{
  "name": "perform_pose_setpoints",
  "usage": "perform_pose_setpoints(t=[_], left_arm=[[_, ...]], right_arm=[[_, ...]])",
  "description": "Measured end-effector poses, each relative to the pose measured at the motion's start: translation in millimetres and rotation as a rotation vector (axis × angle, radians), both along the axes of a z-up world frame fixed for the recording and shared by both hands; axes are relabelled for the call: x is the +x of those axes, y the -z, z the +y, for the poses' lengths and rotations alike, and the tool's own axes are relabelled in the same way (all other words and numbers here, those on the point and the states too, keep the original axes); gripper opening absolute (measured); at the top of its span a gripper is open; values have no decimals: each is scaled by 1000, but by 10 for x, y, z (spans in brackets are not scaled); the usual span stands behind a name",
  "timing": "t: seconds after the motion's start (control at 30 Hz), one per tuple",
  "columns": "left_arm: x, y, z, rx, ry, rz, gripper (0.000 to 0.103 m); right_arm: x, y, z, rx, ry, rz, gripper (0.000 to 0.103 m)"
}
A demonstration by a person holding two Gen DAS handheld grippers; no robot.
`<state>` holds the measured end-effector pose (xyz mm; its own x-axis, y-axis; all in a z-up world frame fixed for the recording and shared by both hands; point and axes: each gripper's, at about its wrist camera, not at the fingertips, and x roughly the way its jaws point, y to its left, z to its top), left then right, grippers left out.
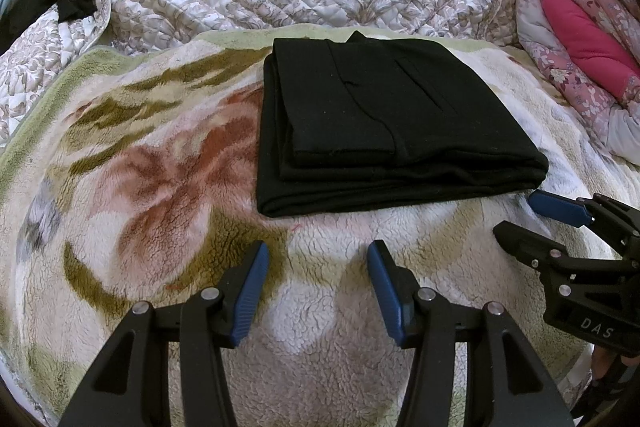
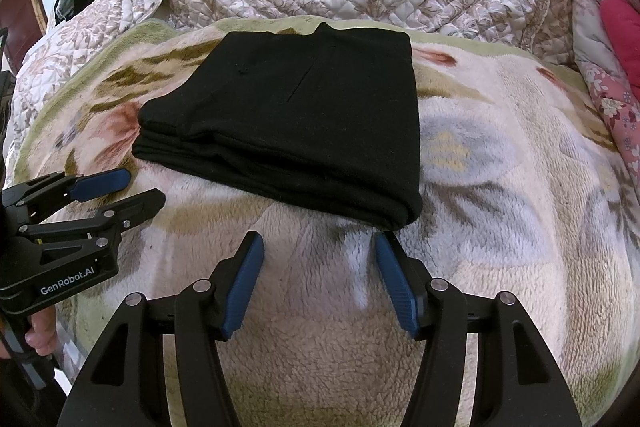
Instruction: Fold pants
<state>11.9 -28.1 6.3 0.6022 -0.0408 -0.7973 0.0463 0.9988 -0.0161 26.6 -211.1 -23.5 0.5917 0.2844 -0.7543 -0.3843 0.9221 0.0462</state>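
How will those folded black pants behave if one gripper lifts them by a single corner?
The black pants are soft cloth in several loose layers, so they would probably droop and come unfolded. They look light, so weight should be no trouble. Pushed along the fleece blanket, the bottom layer may catch and bunch. Both the left gripper and right gripper are open and clear.

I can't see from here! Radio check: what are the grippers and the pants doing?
Left gripper open, empty. Right gripper open, empty. Black pants folded, lying on fleece blanket. Nothing in the way.

Black knit pants [image 1: 396, 119], folded into a flat rectangular stack w/ layered edges showing, lie at 12 o'clock on the fleece, untouched.
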Motion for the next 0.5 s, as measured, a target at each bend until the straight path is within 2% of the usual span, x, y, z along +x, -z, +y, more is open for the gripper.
perform_pose_setpoints(t=[0.5], left_arm=[[12,-1,-9,1,0,1,55]], right_arm=[[4,0,-3,0,-2,-2,60]])
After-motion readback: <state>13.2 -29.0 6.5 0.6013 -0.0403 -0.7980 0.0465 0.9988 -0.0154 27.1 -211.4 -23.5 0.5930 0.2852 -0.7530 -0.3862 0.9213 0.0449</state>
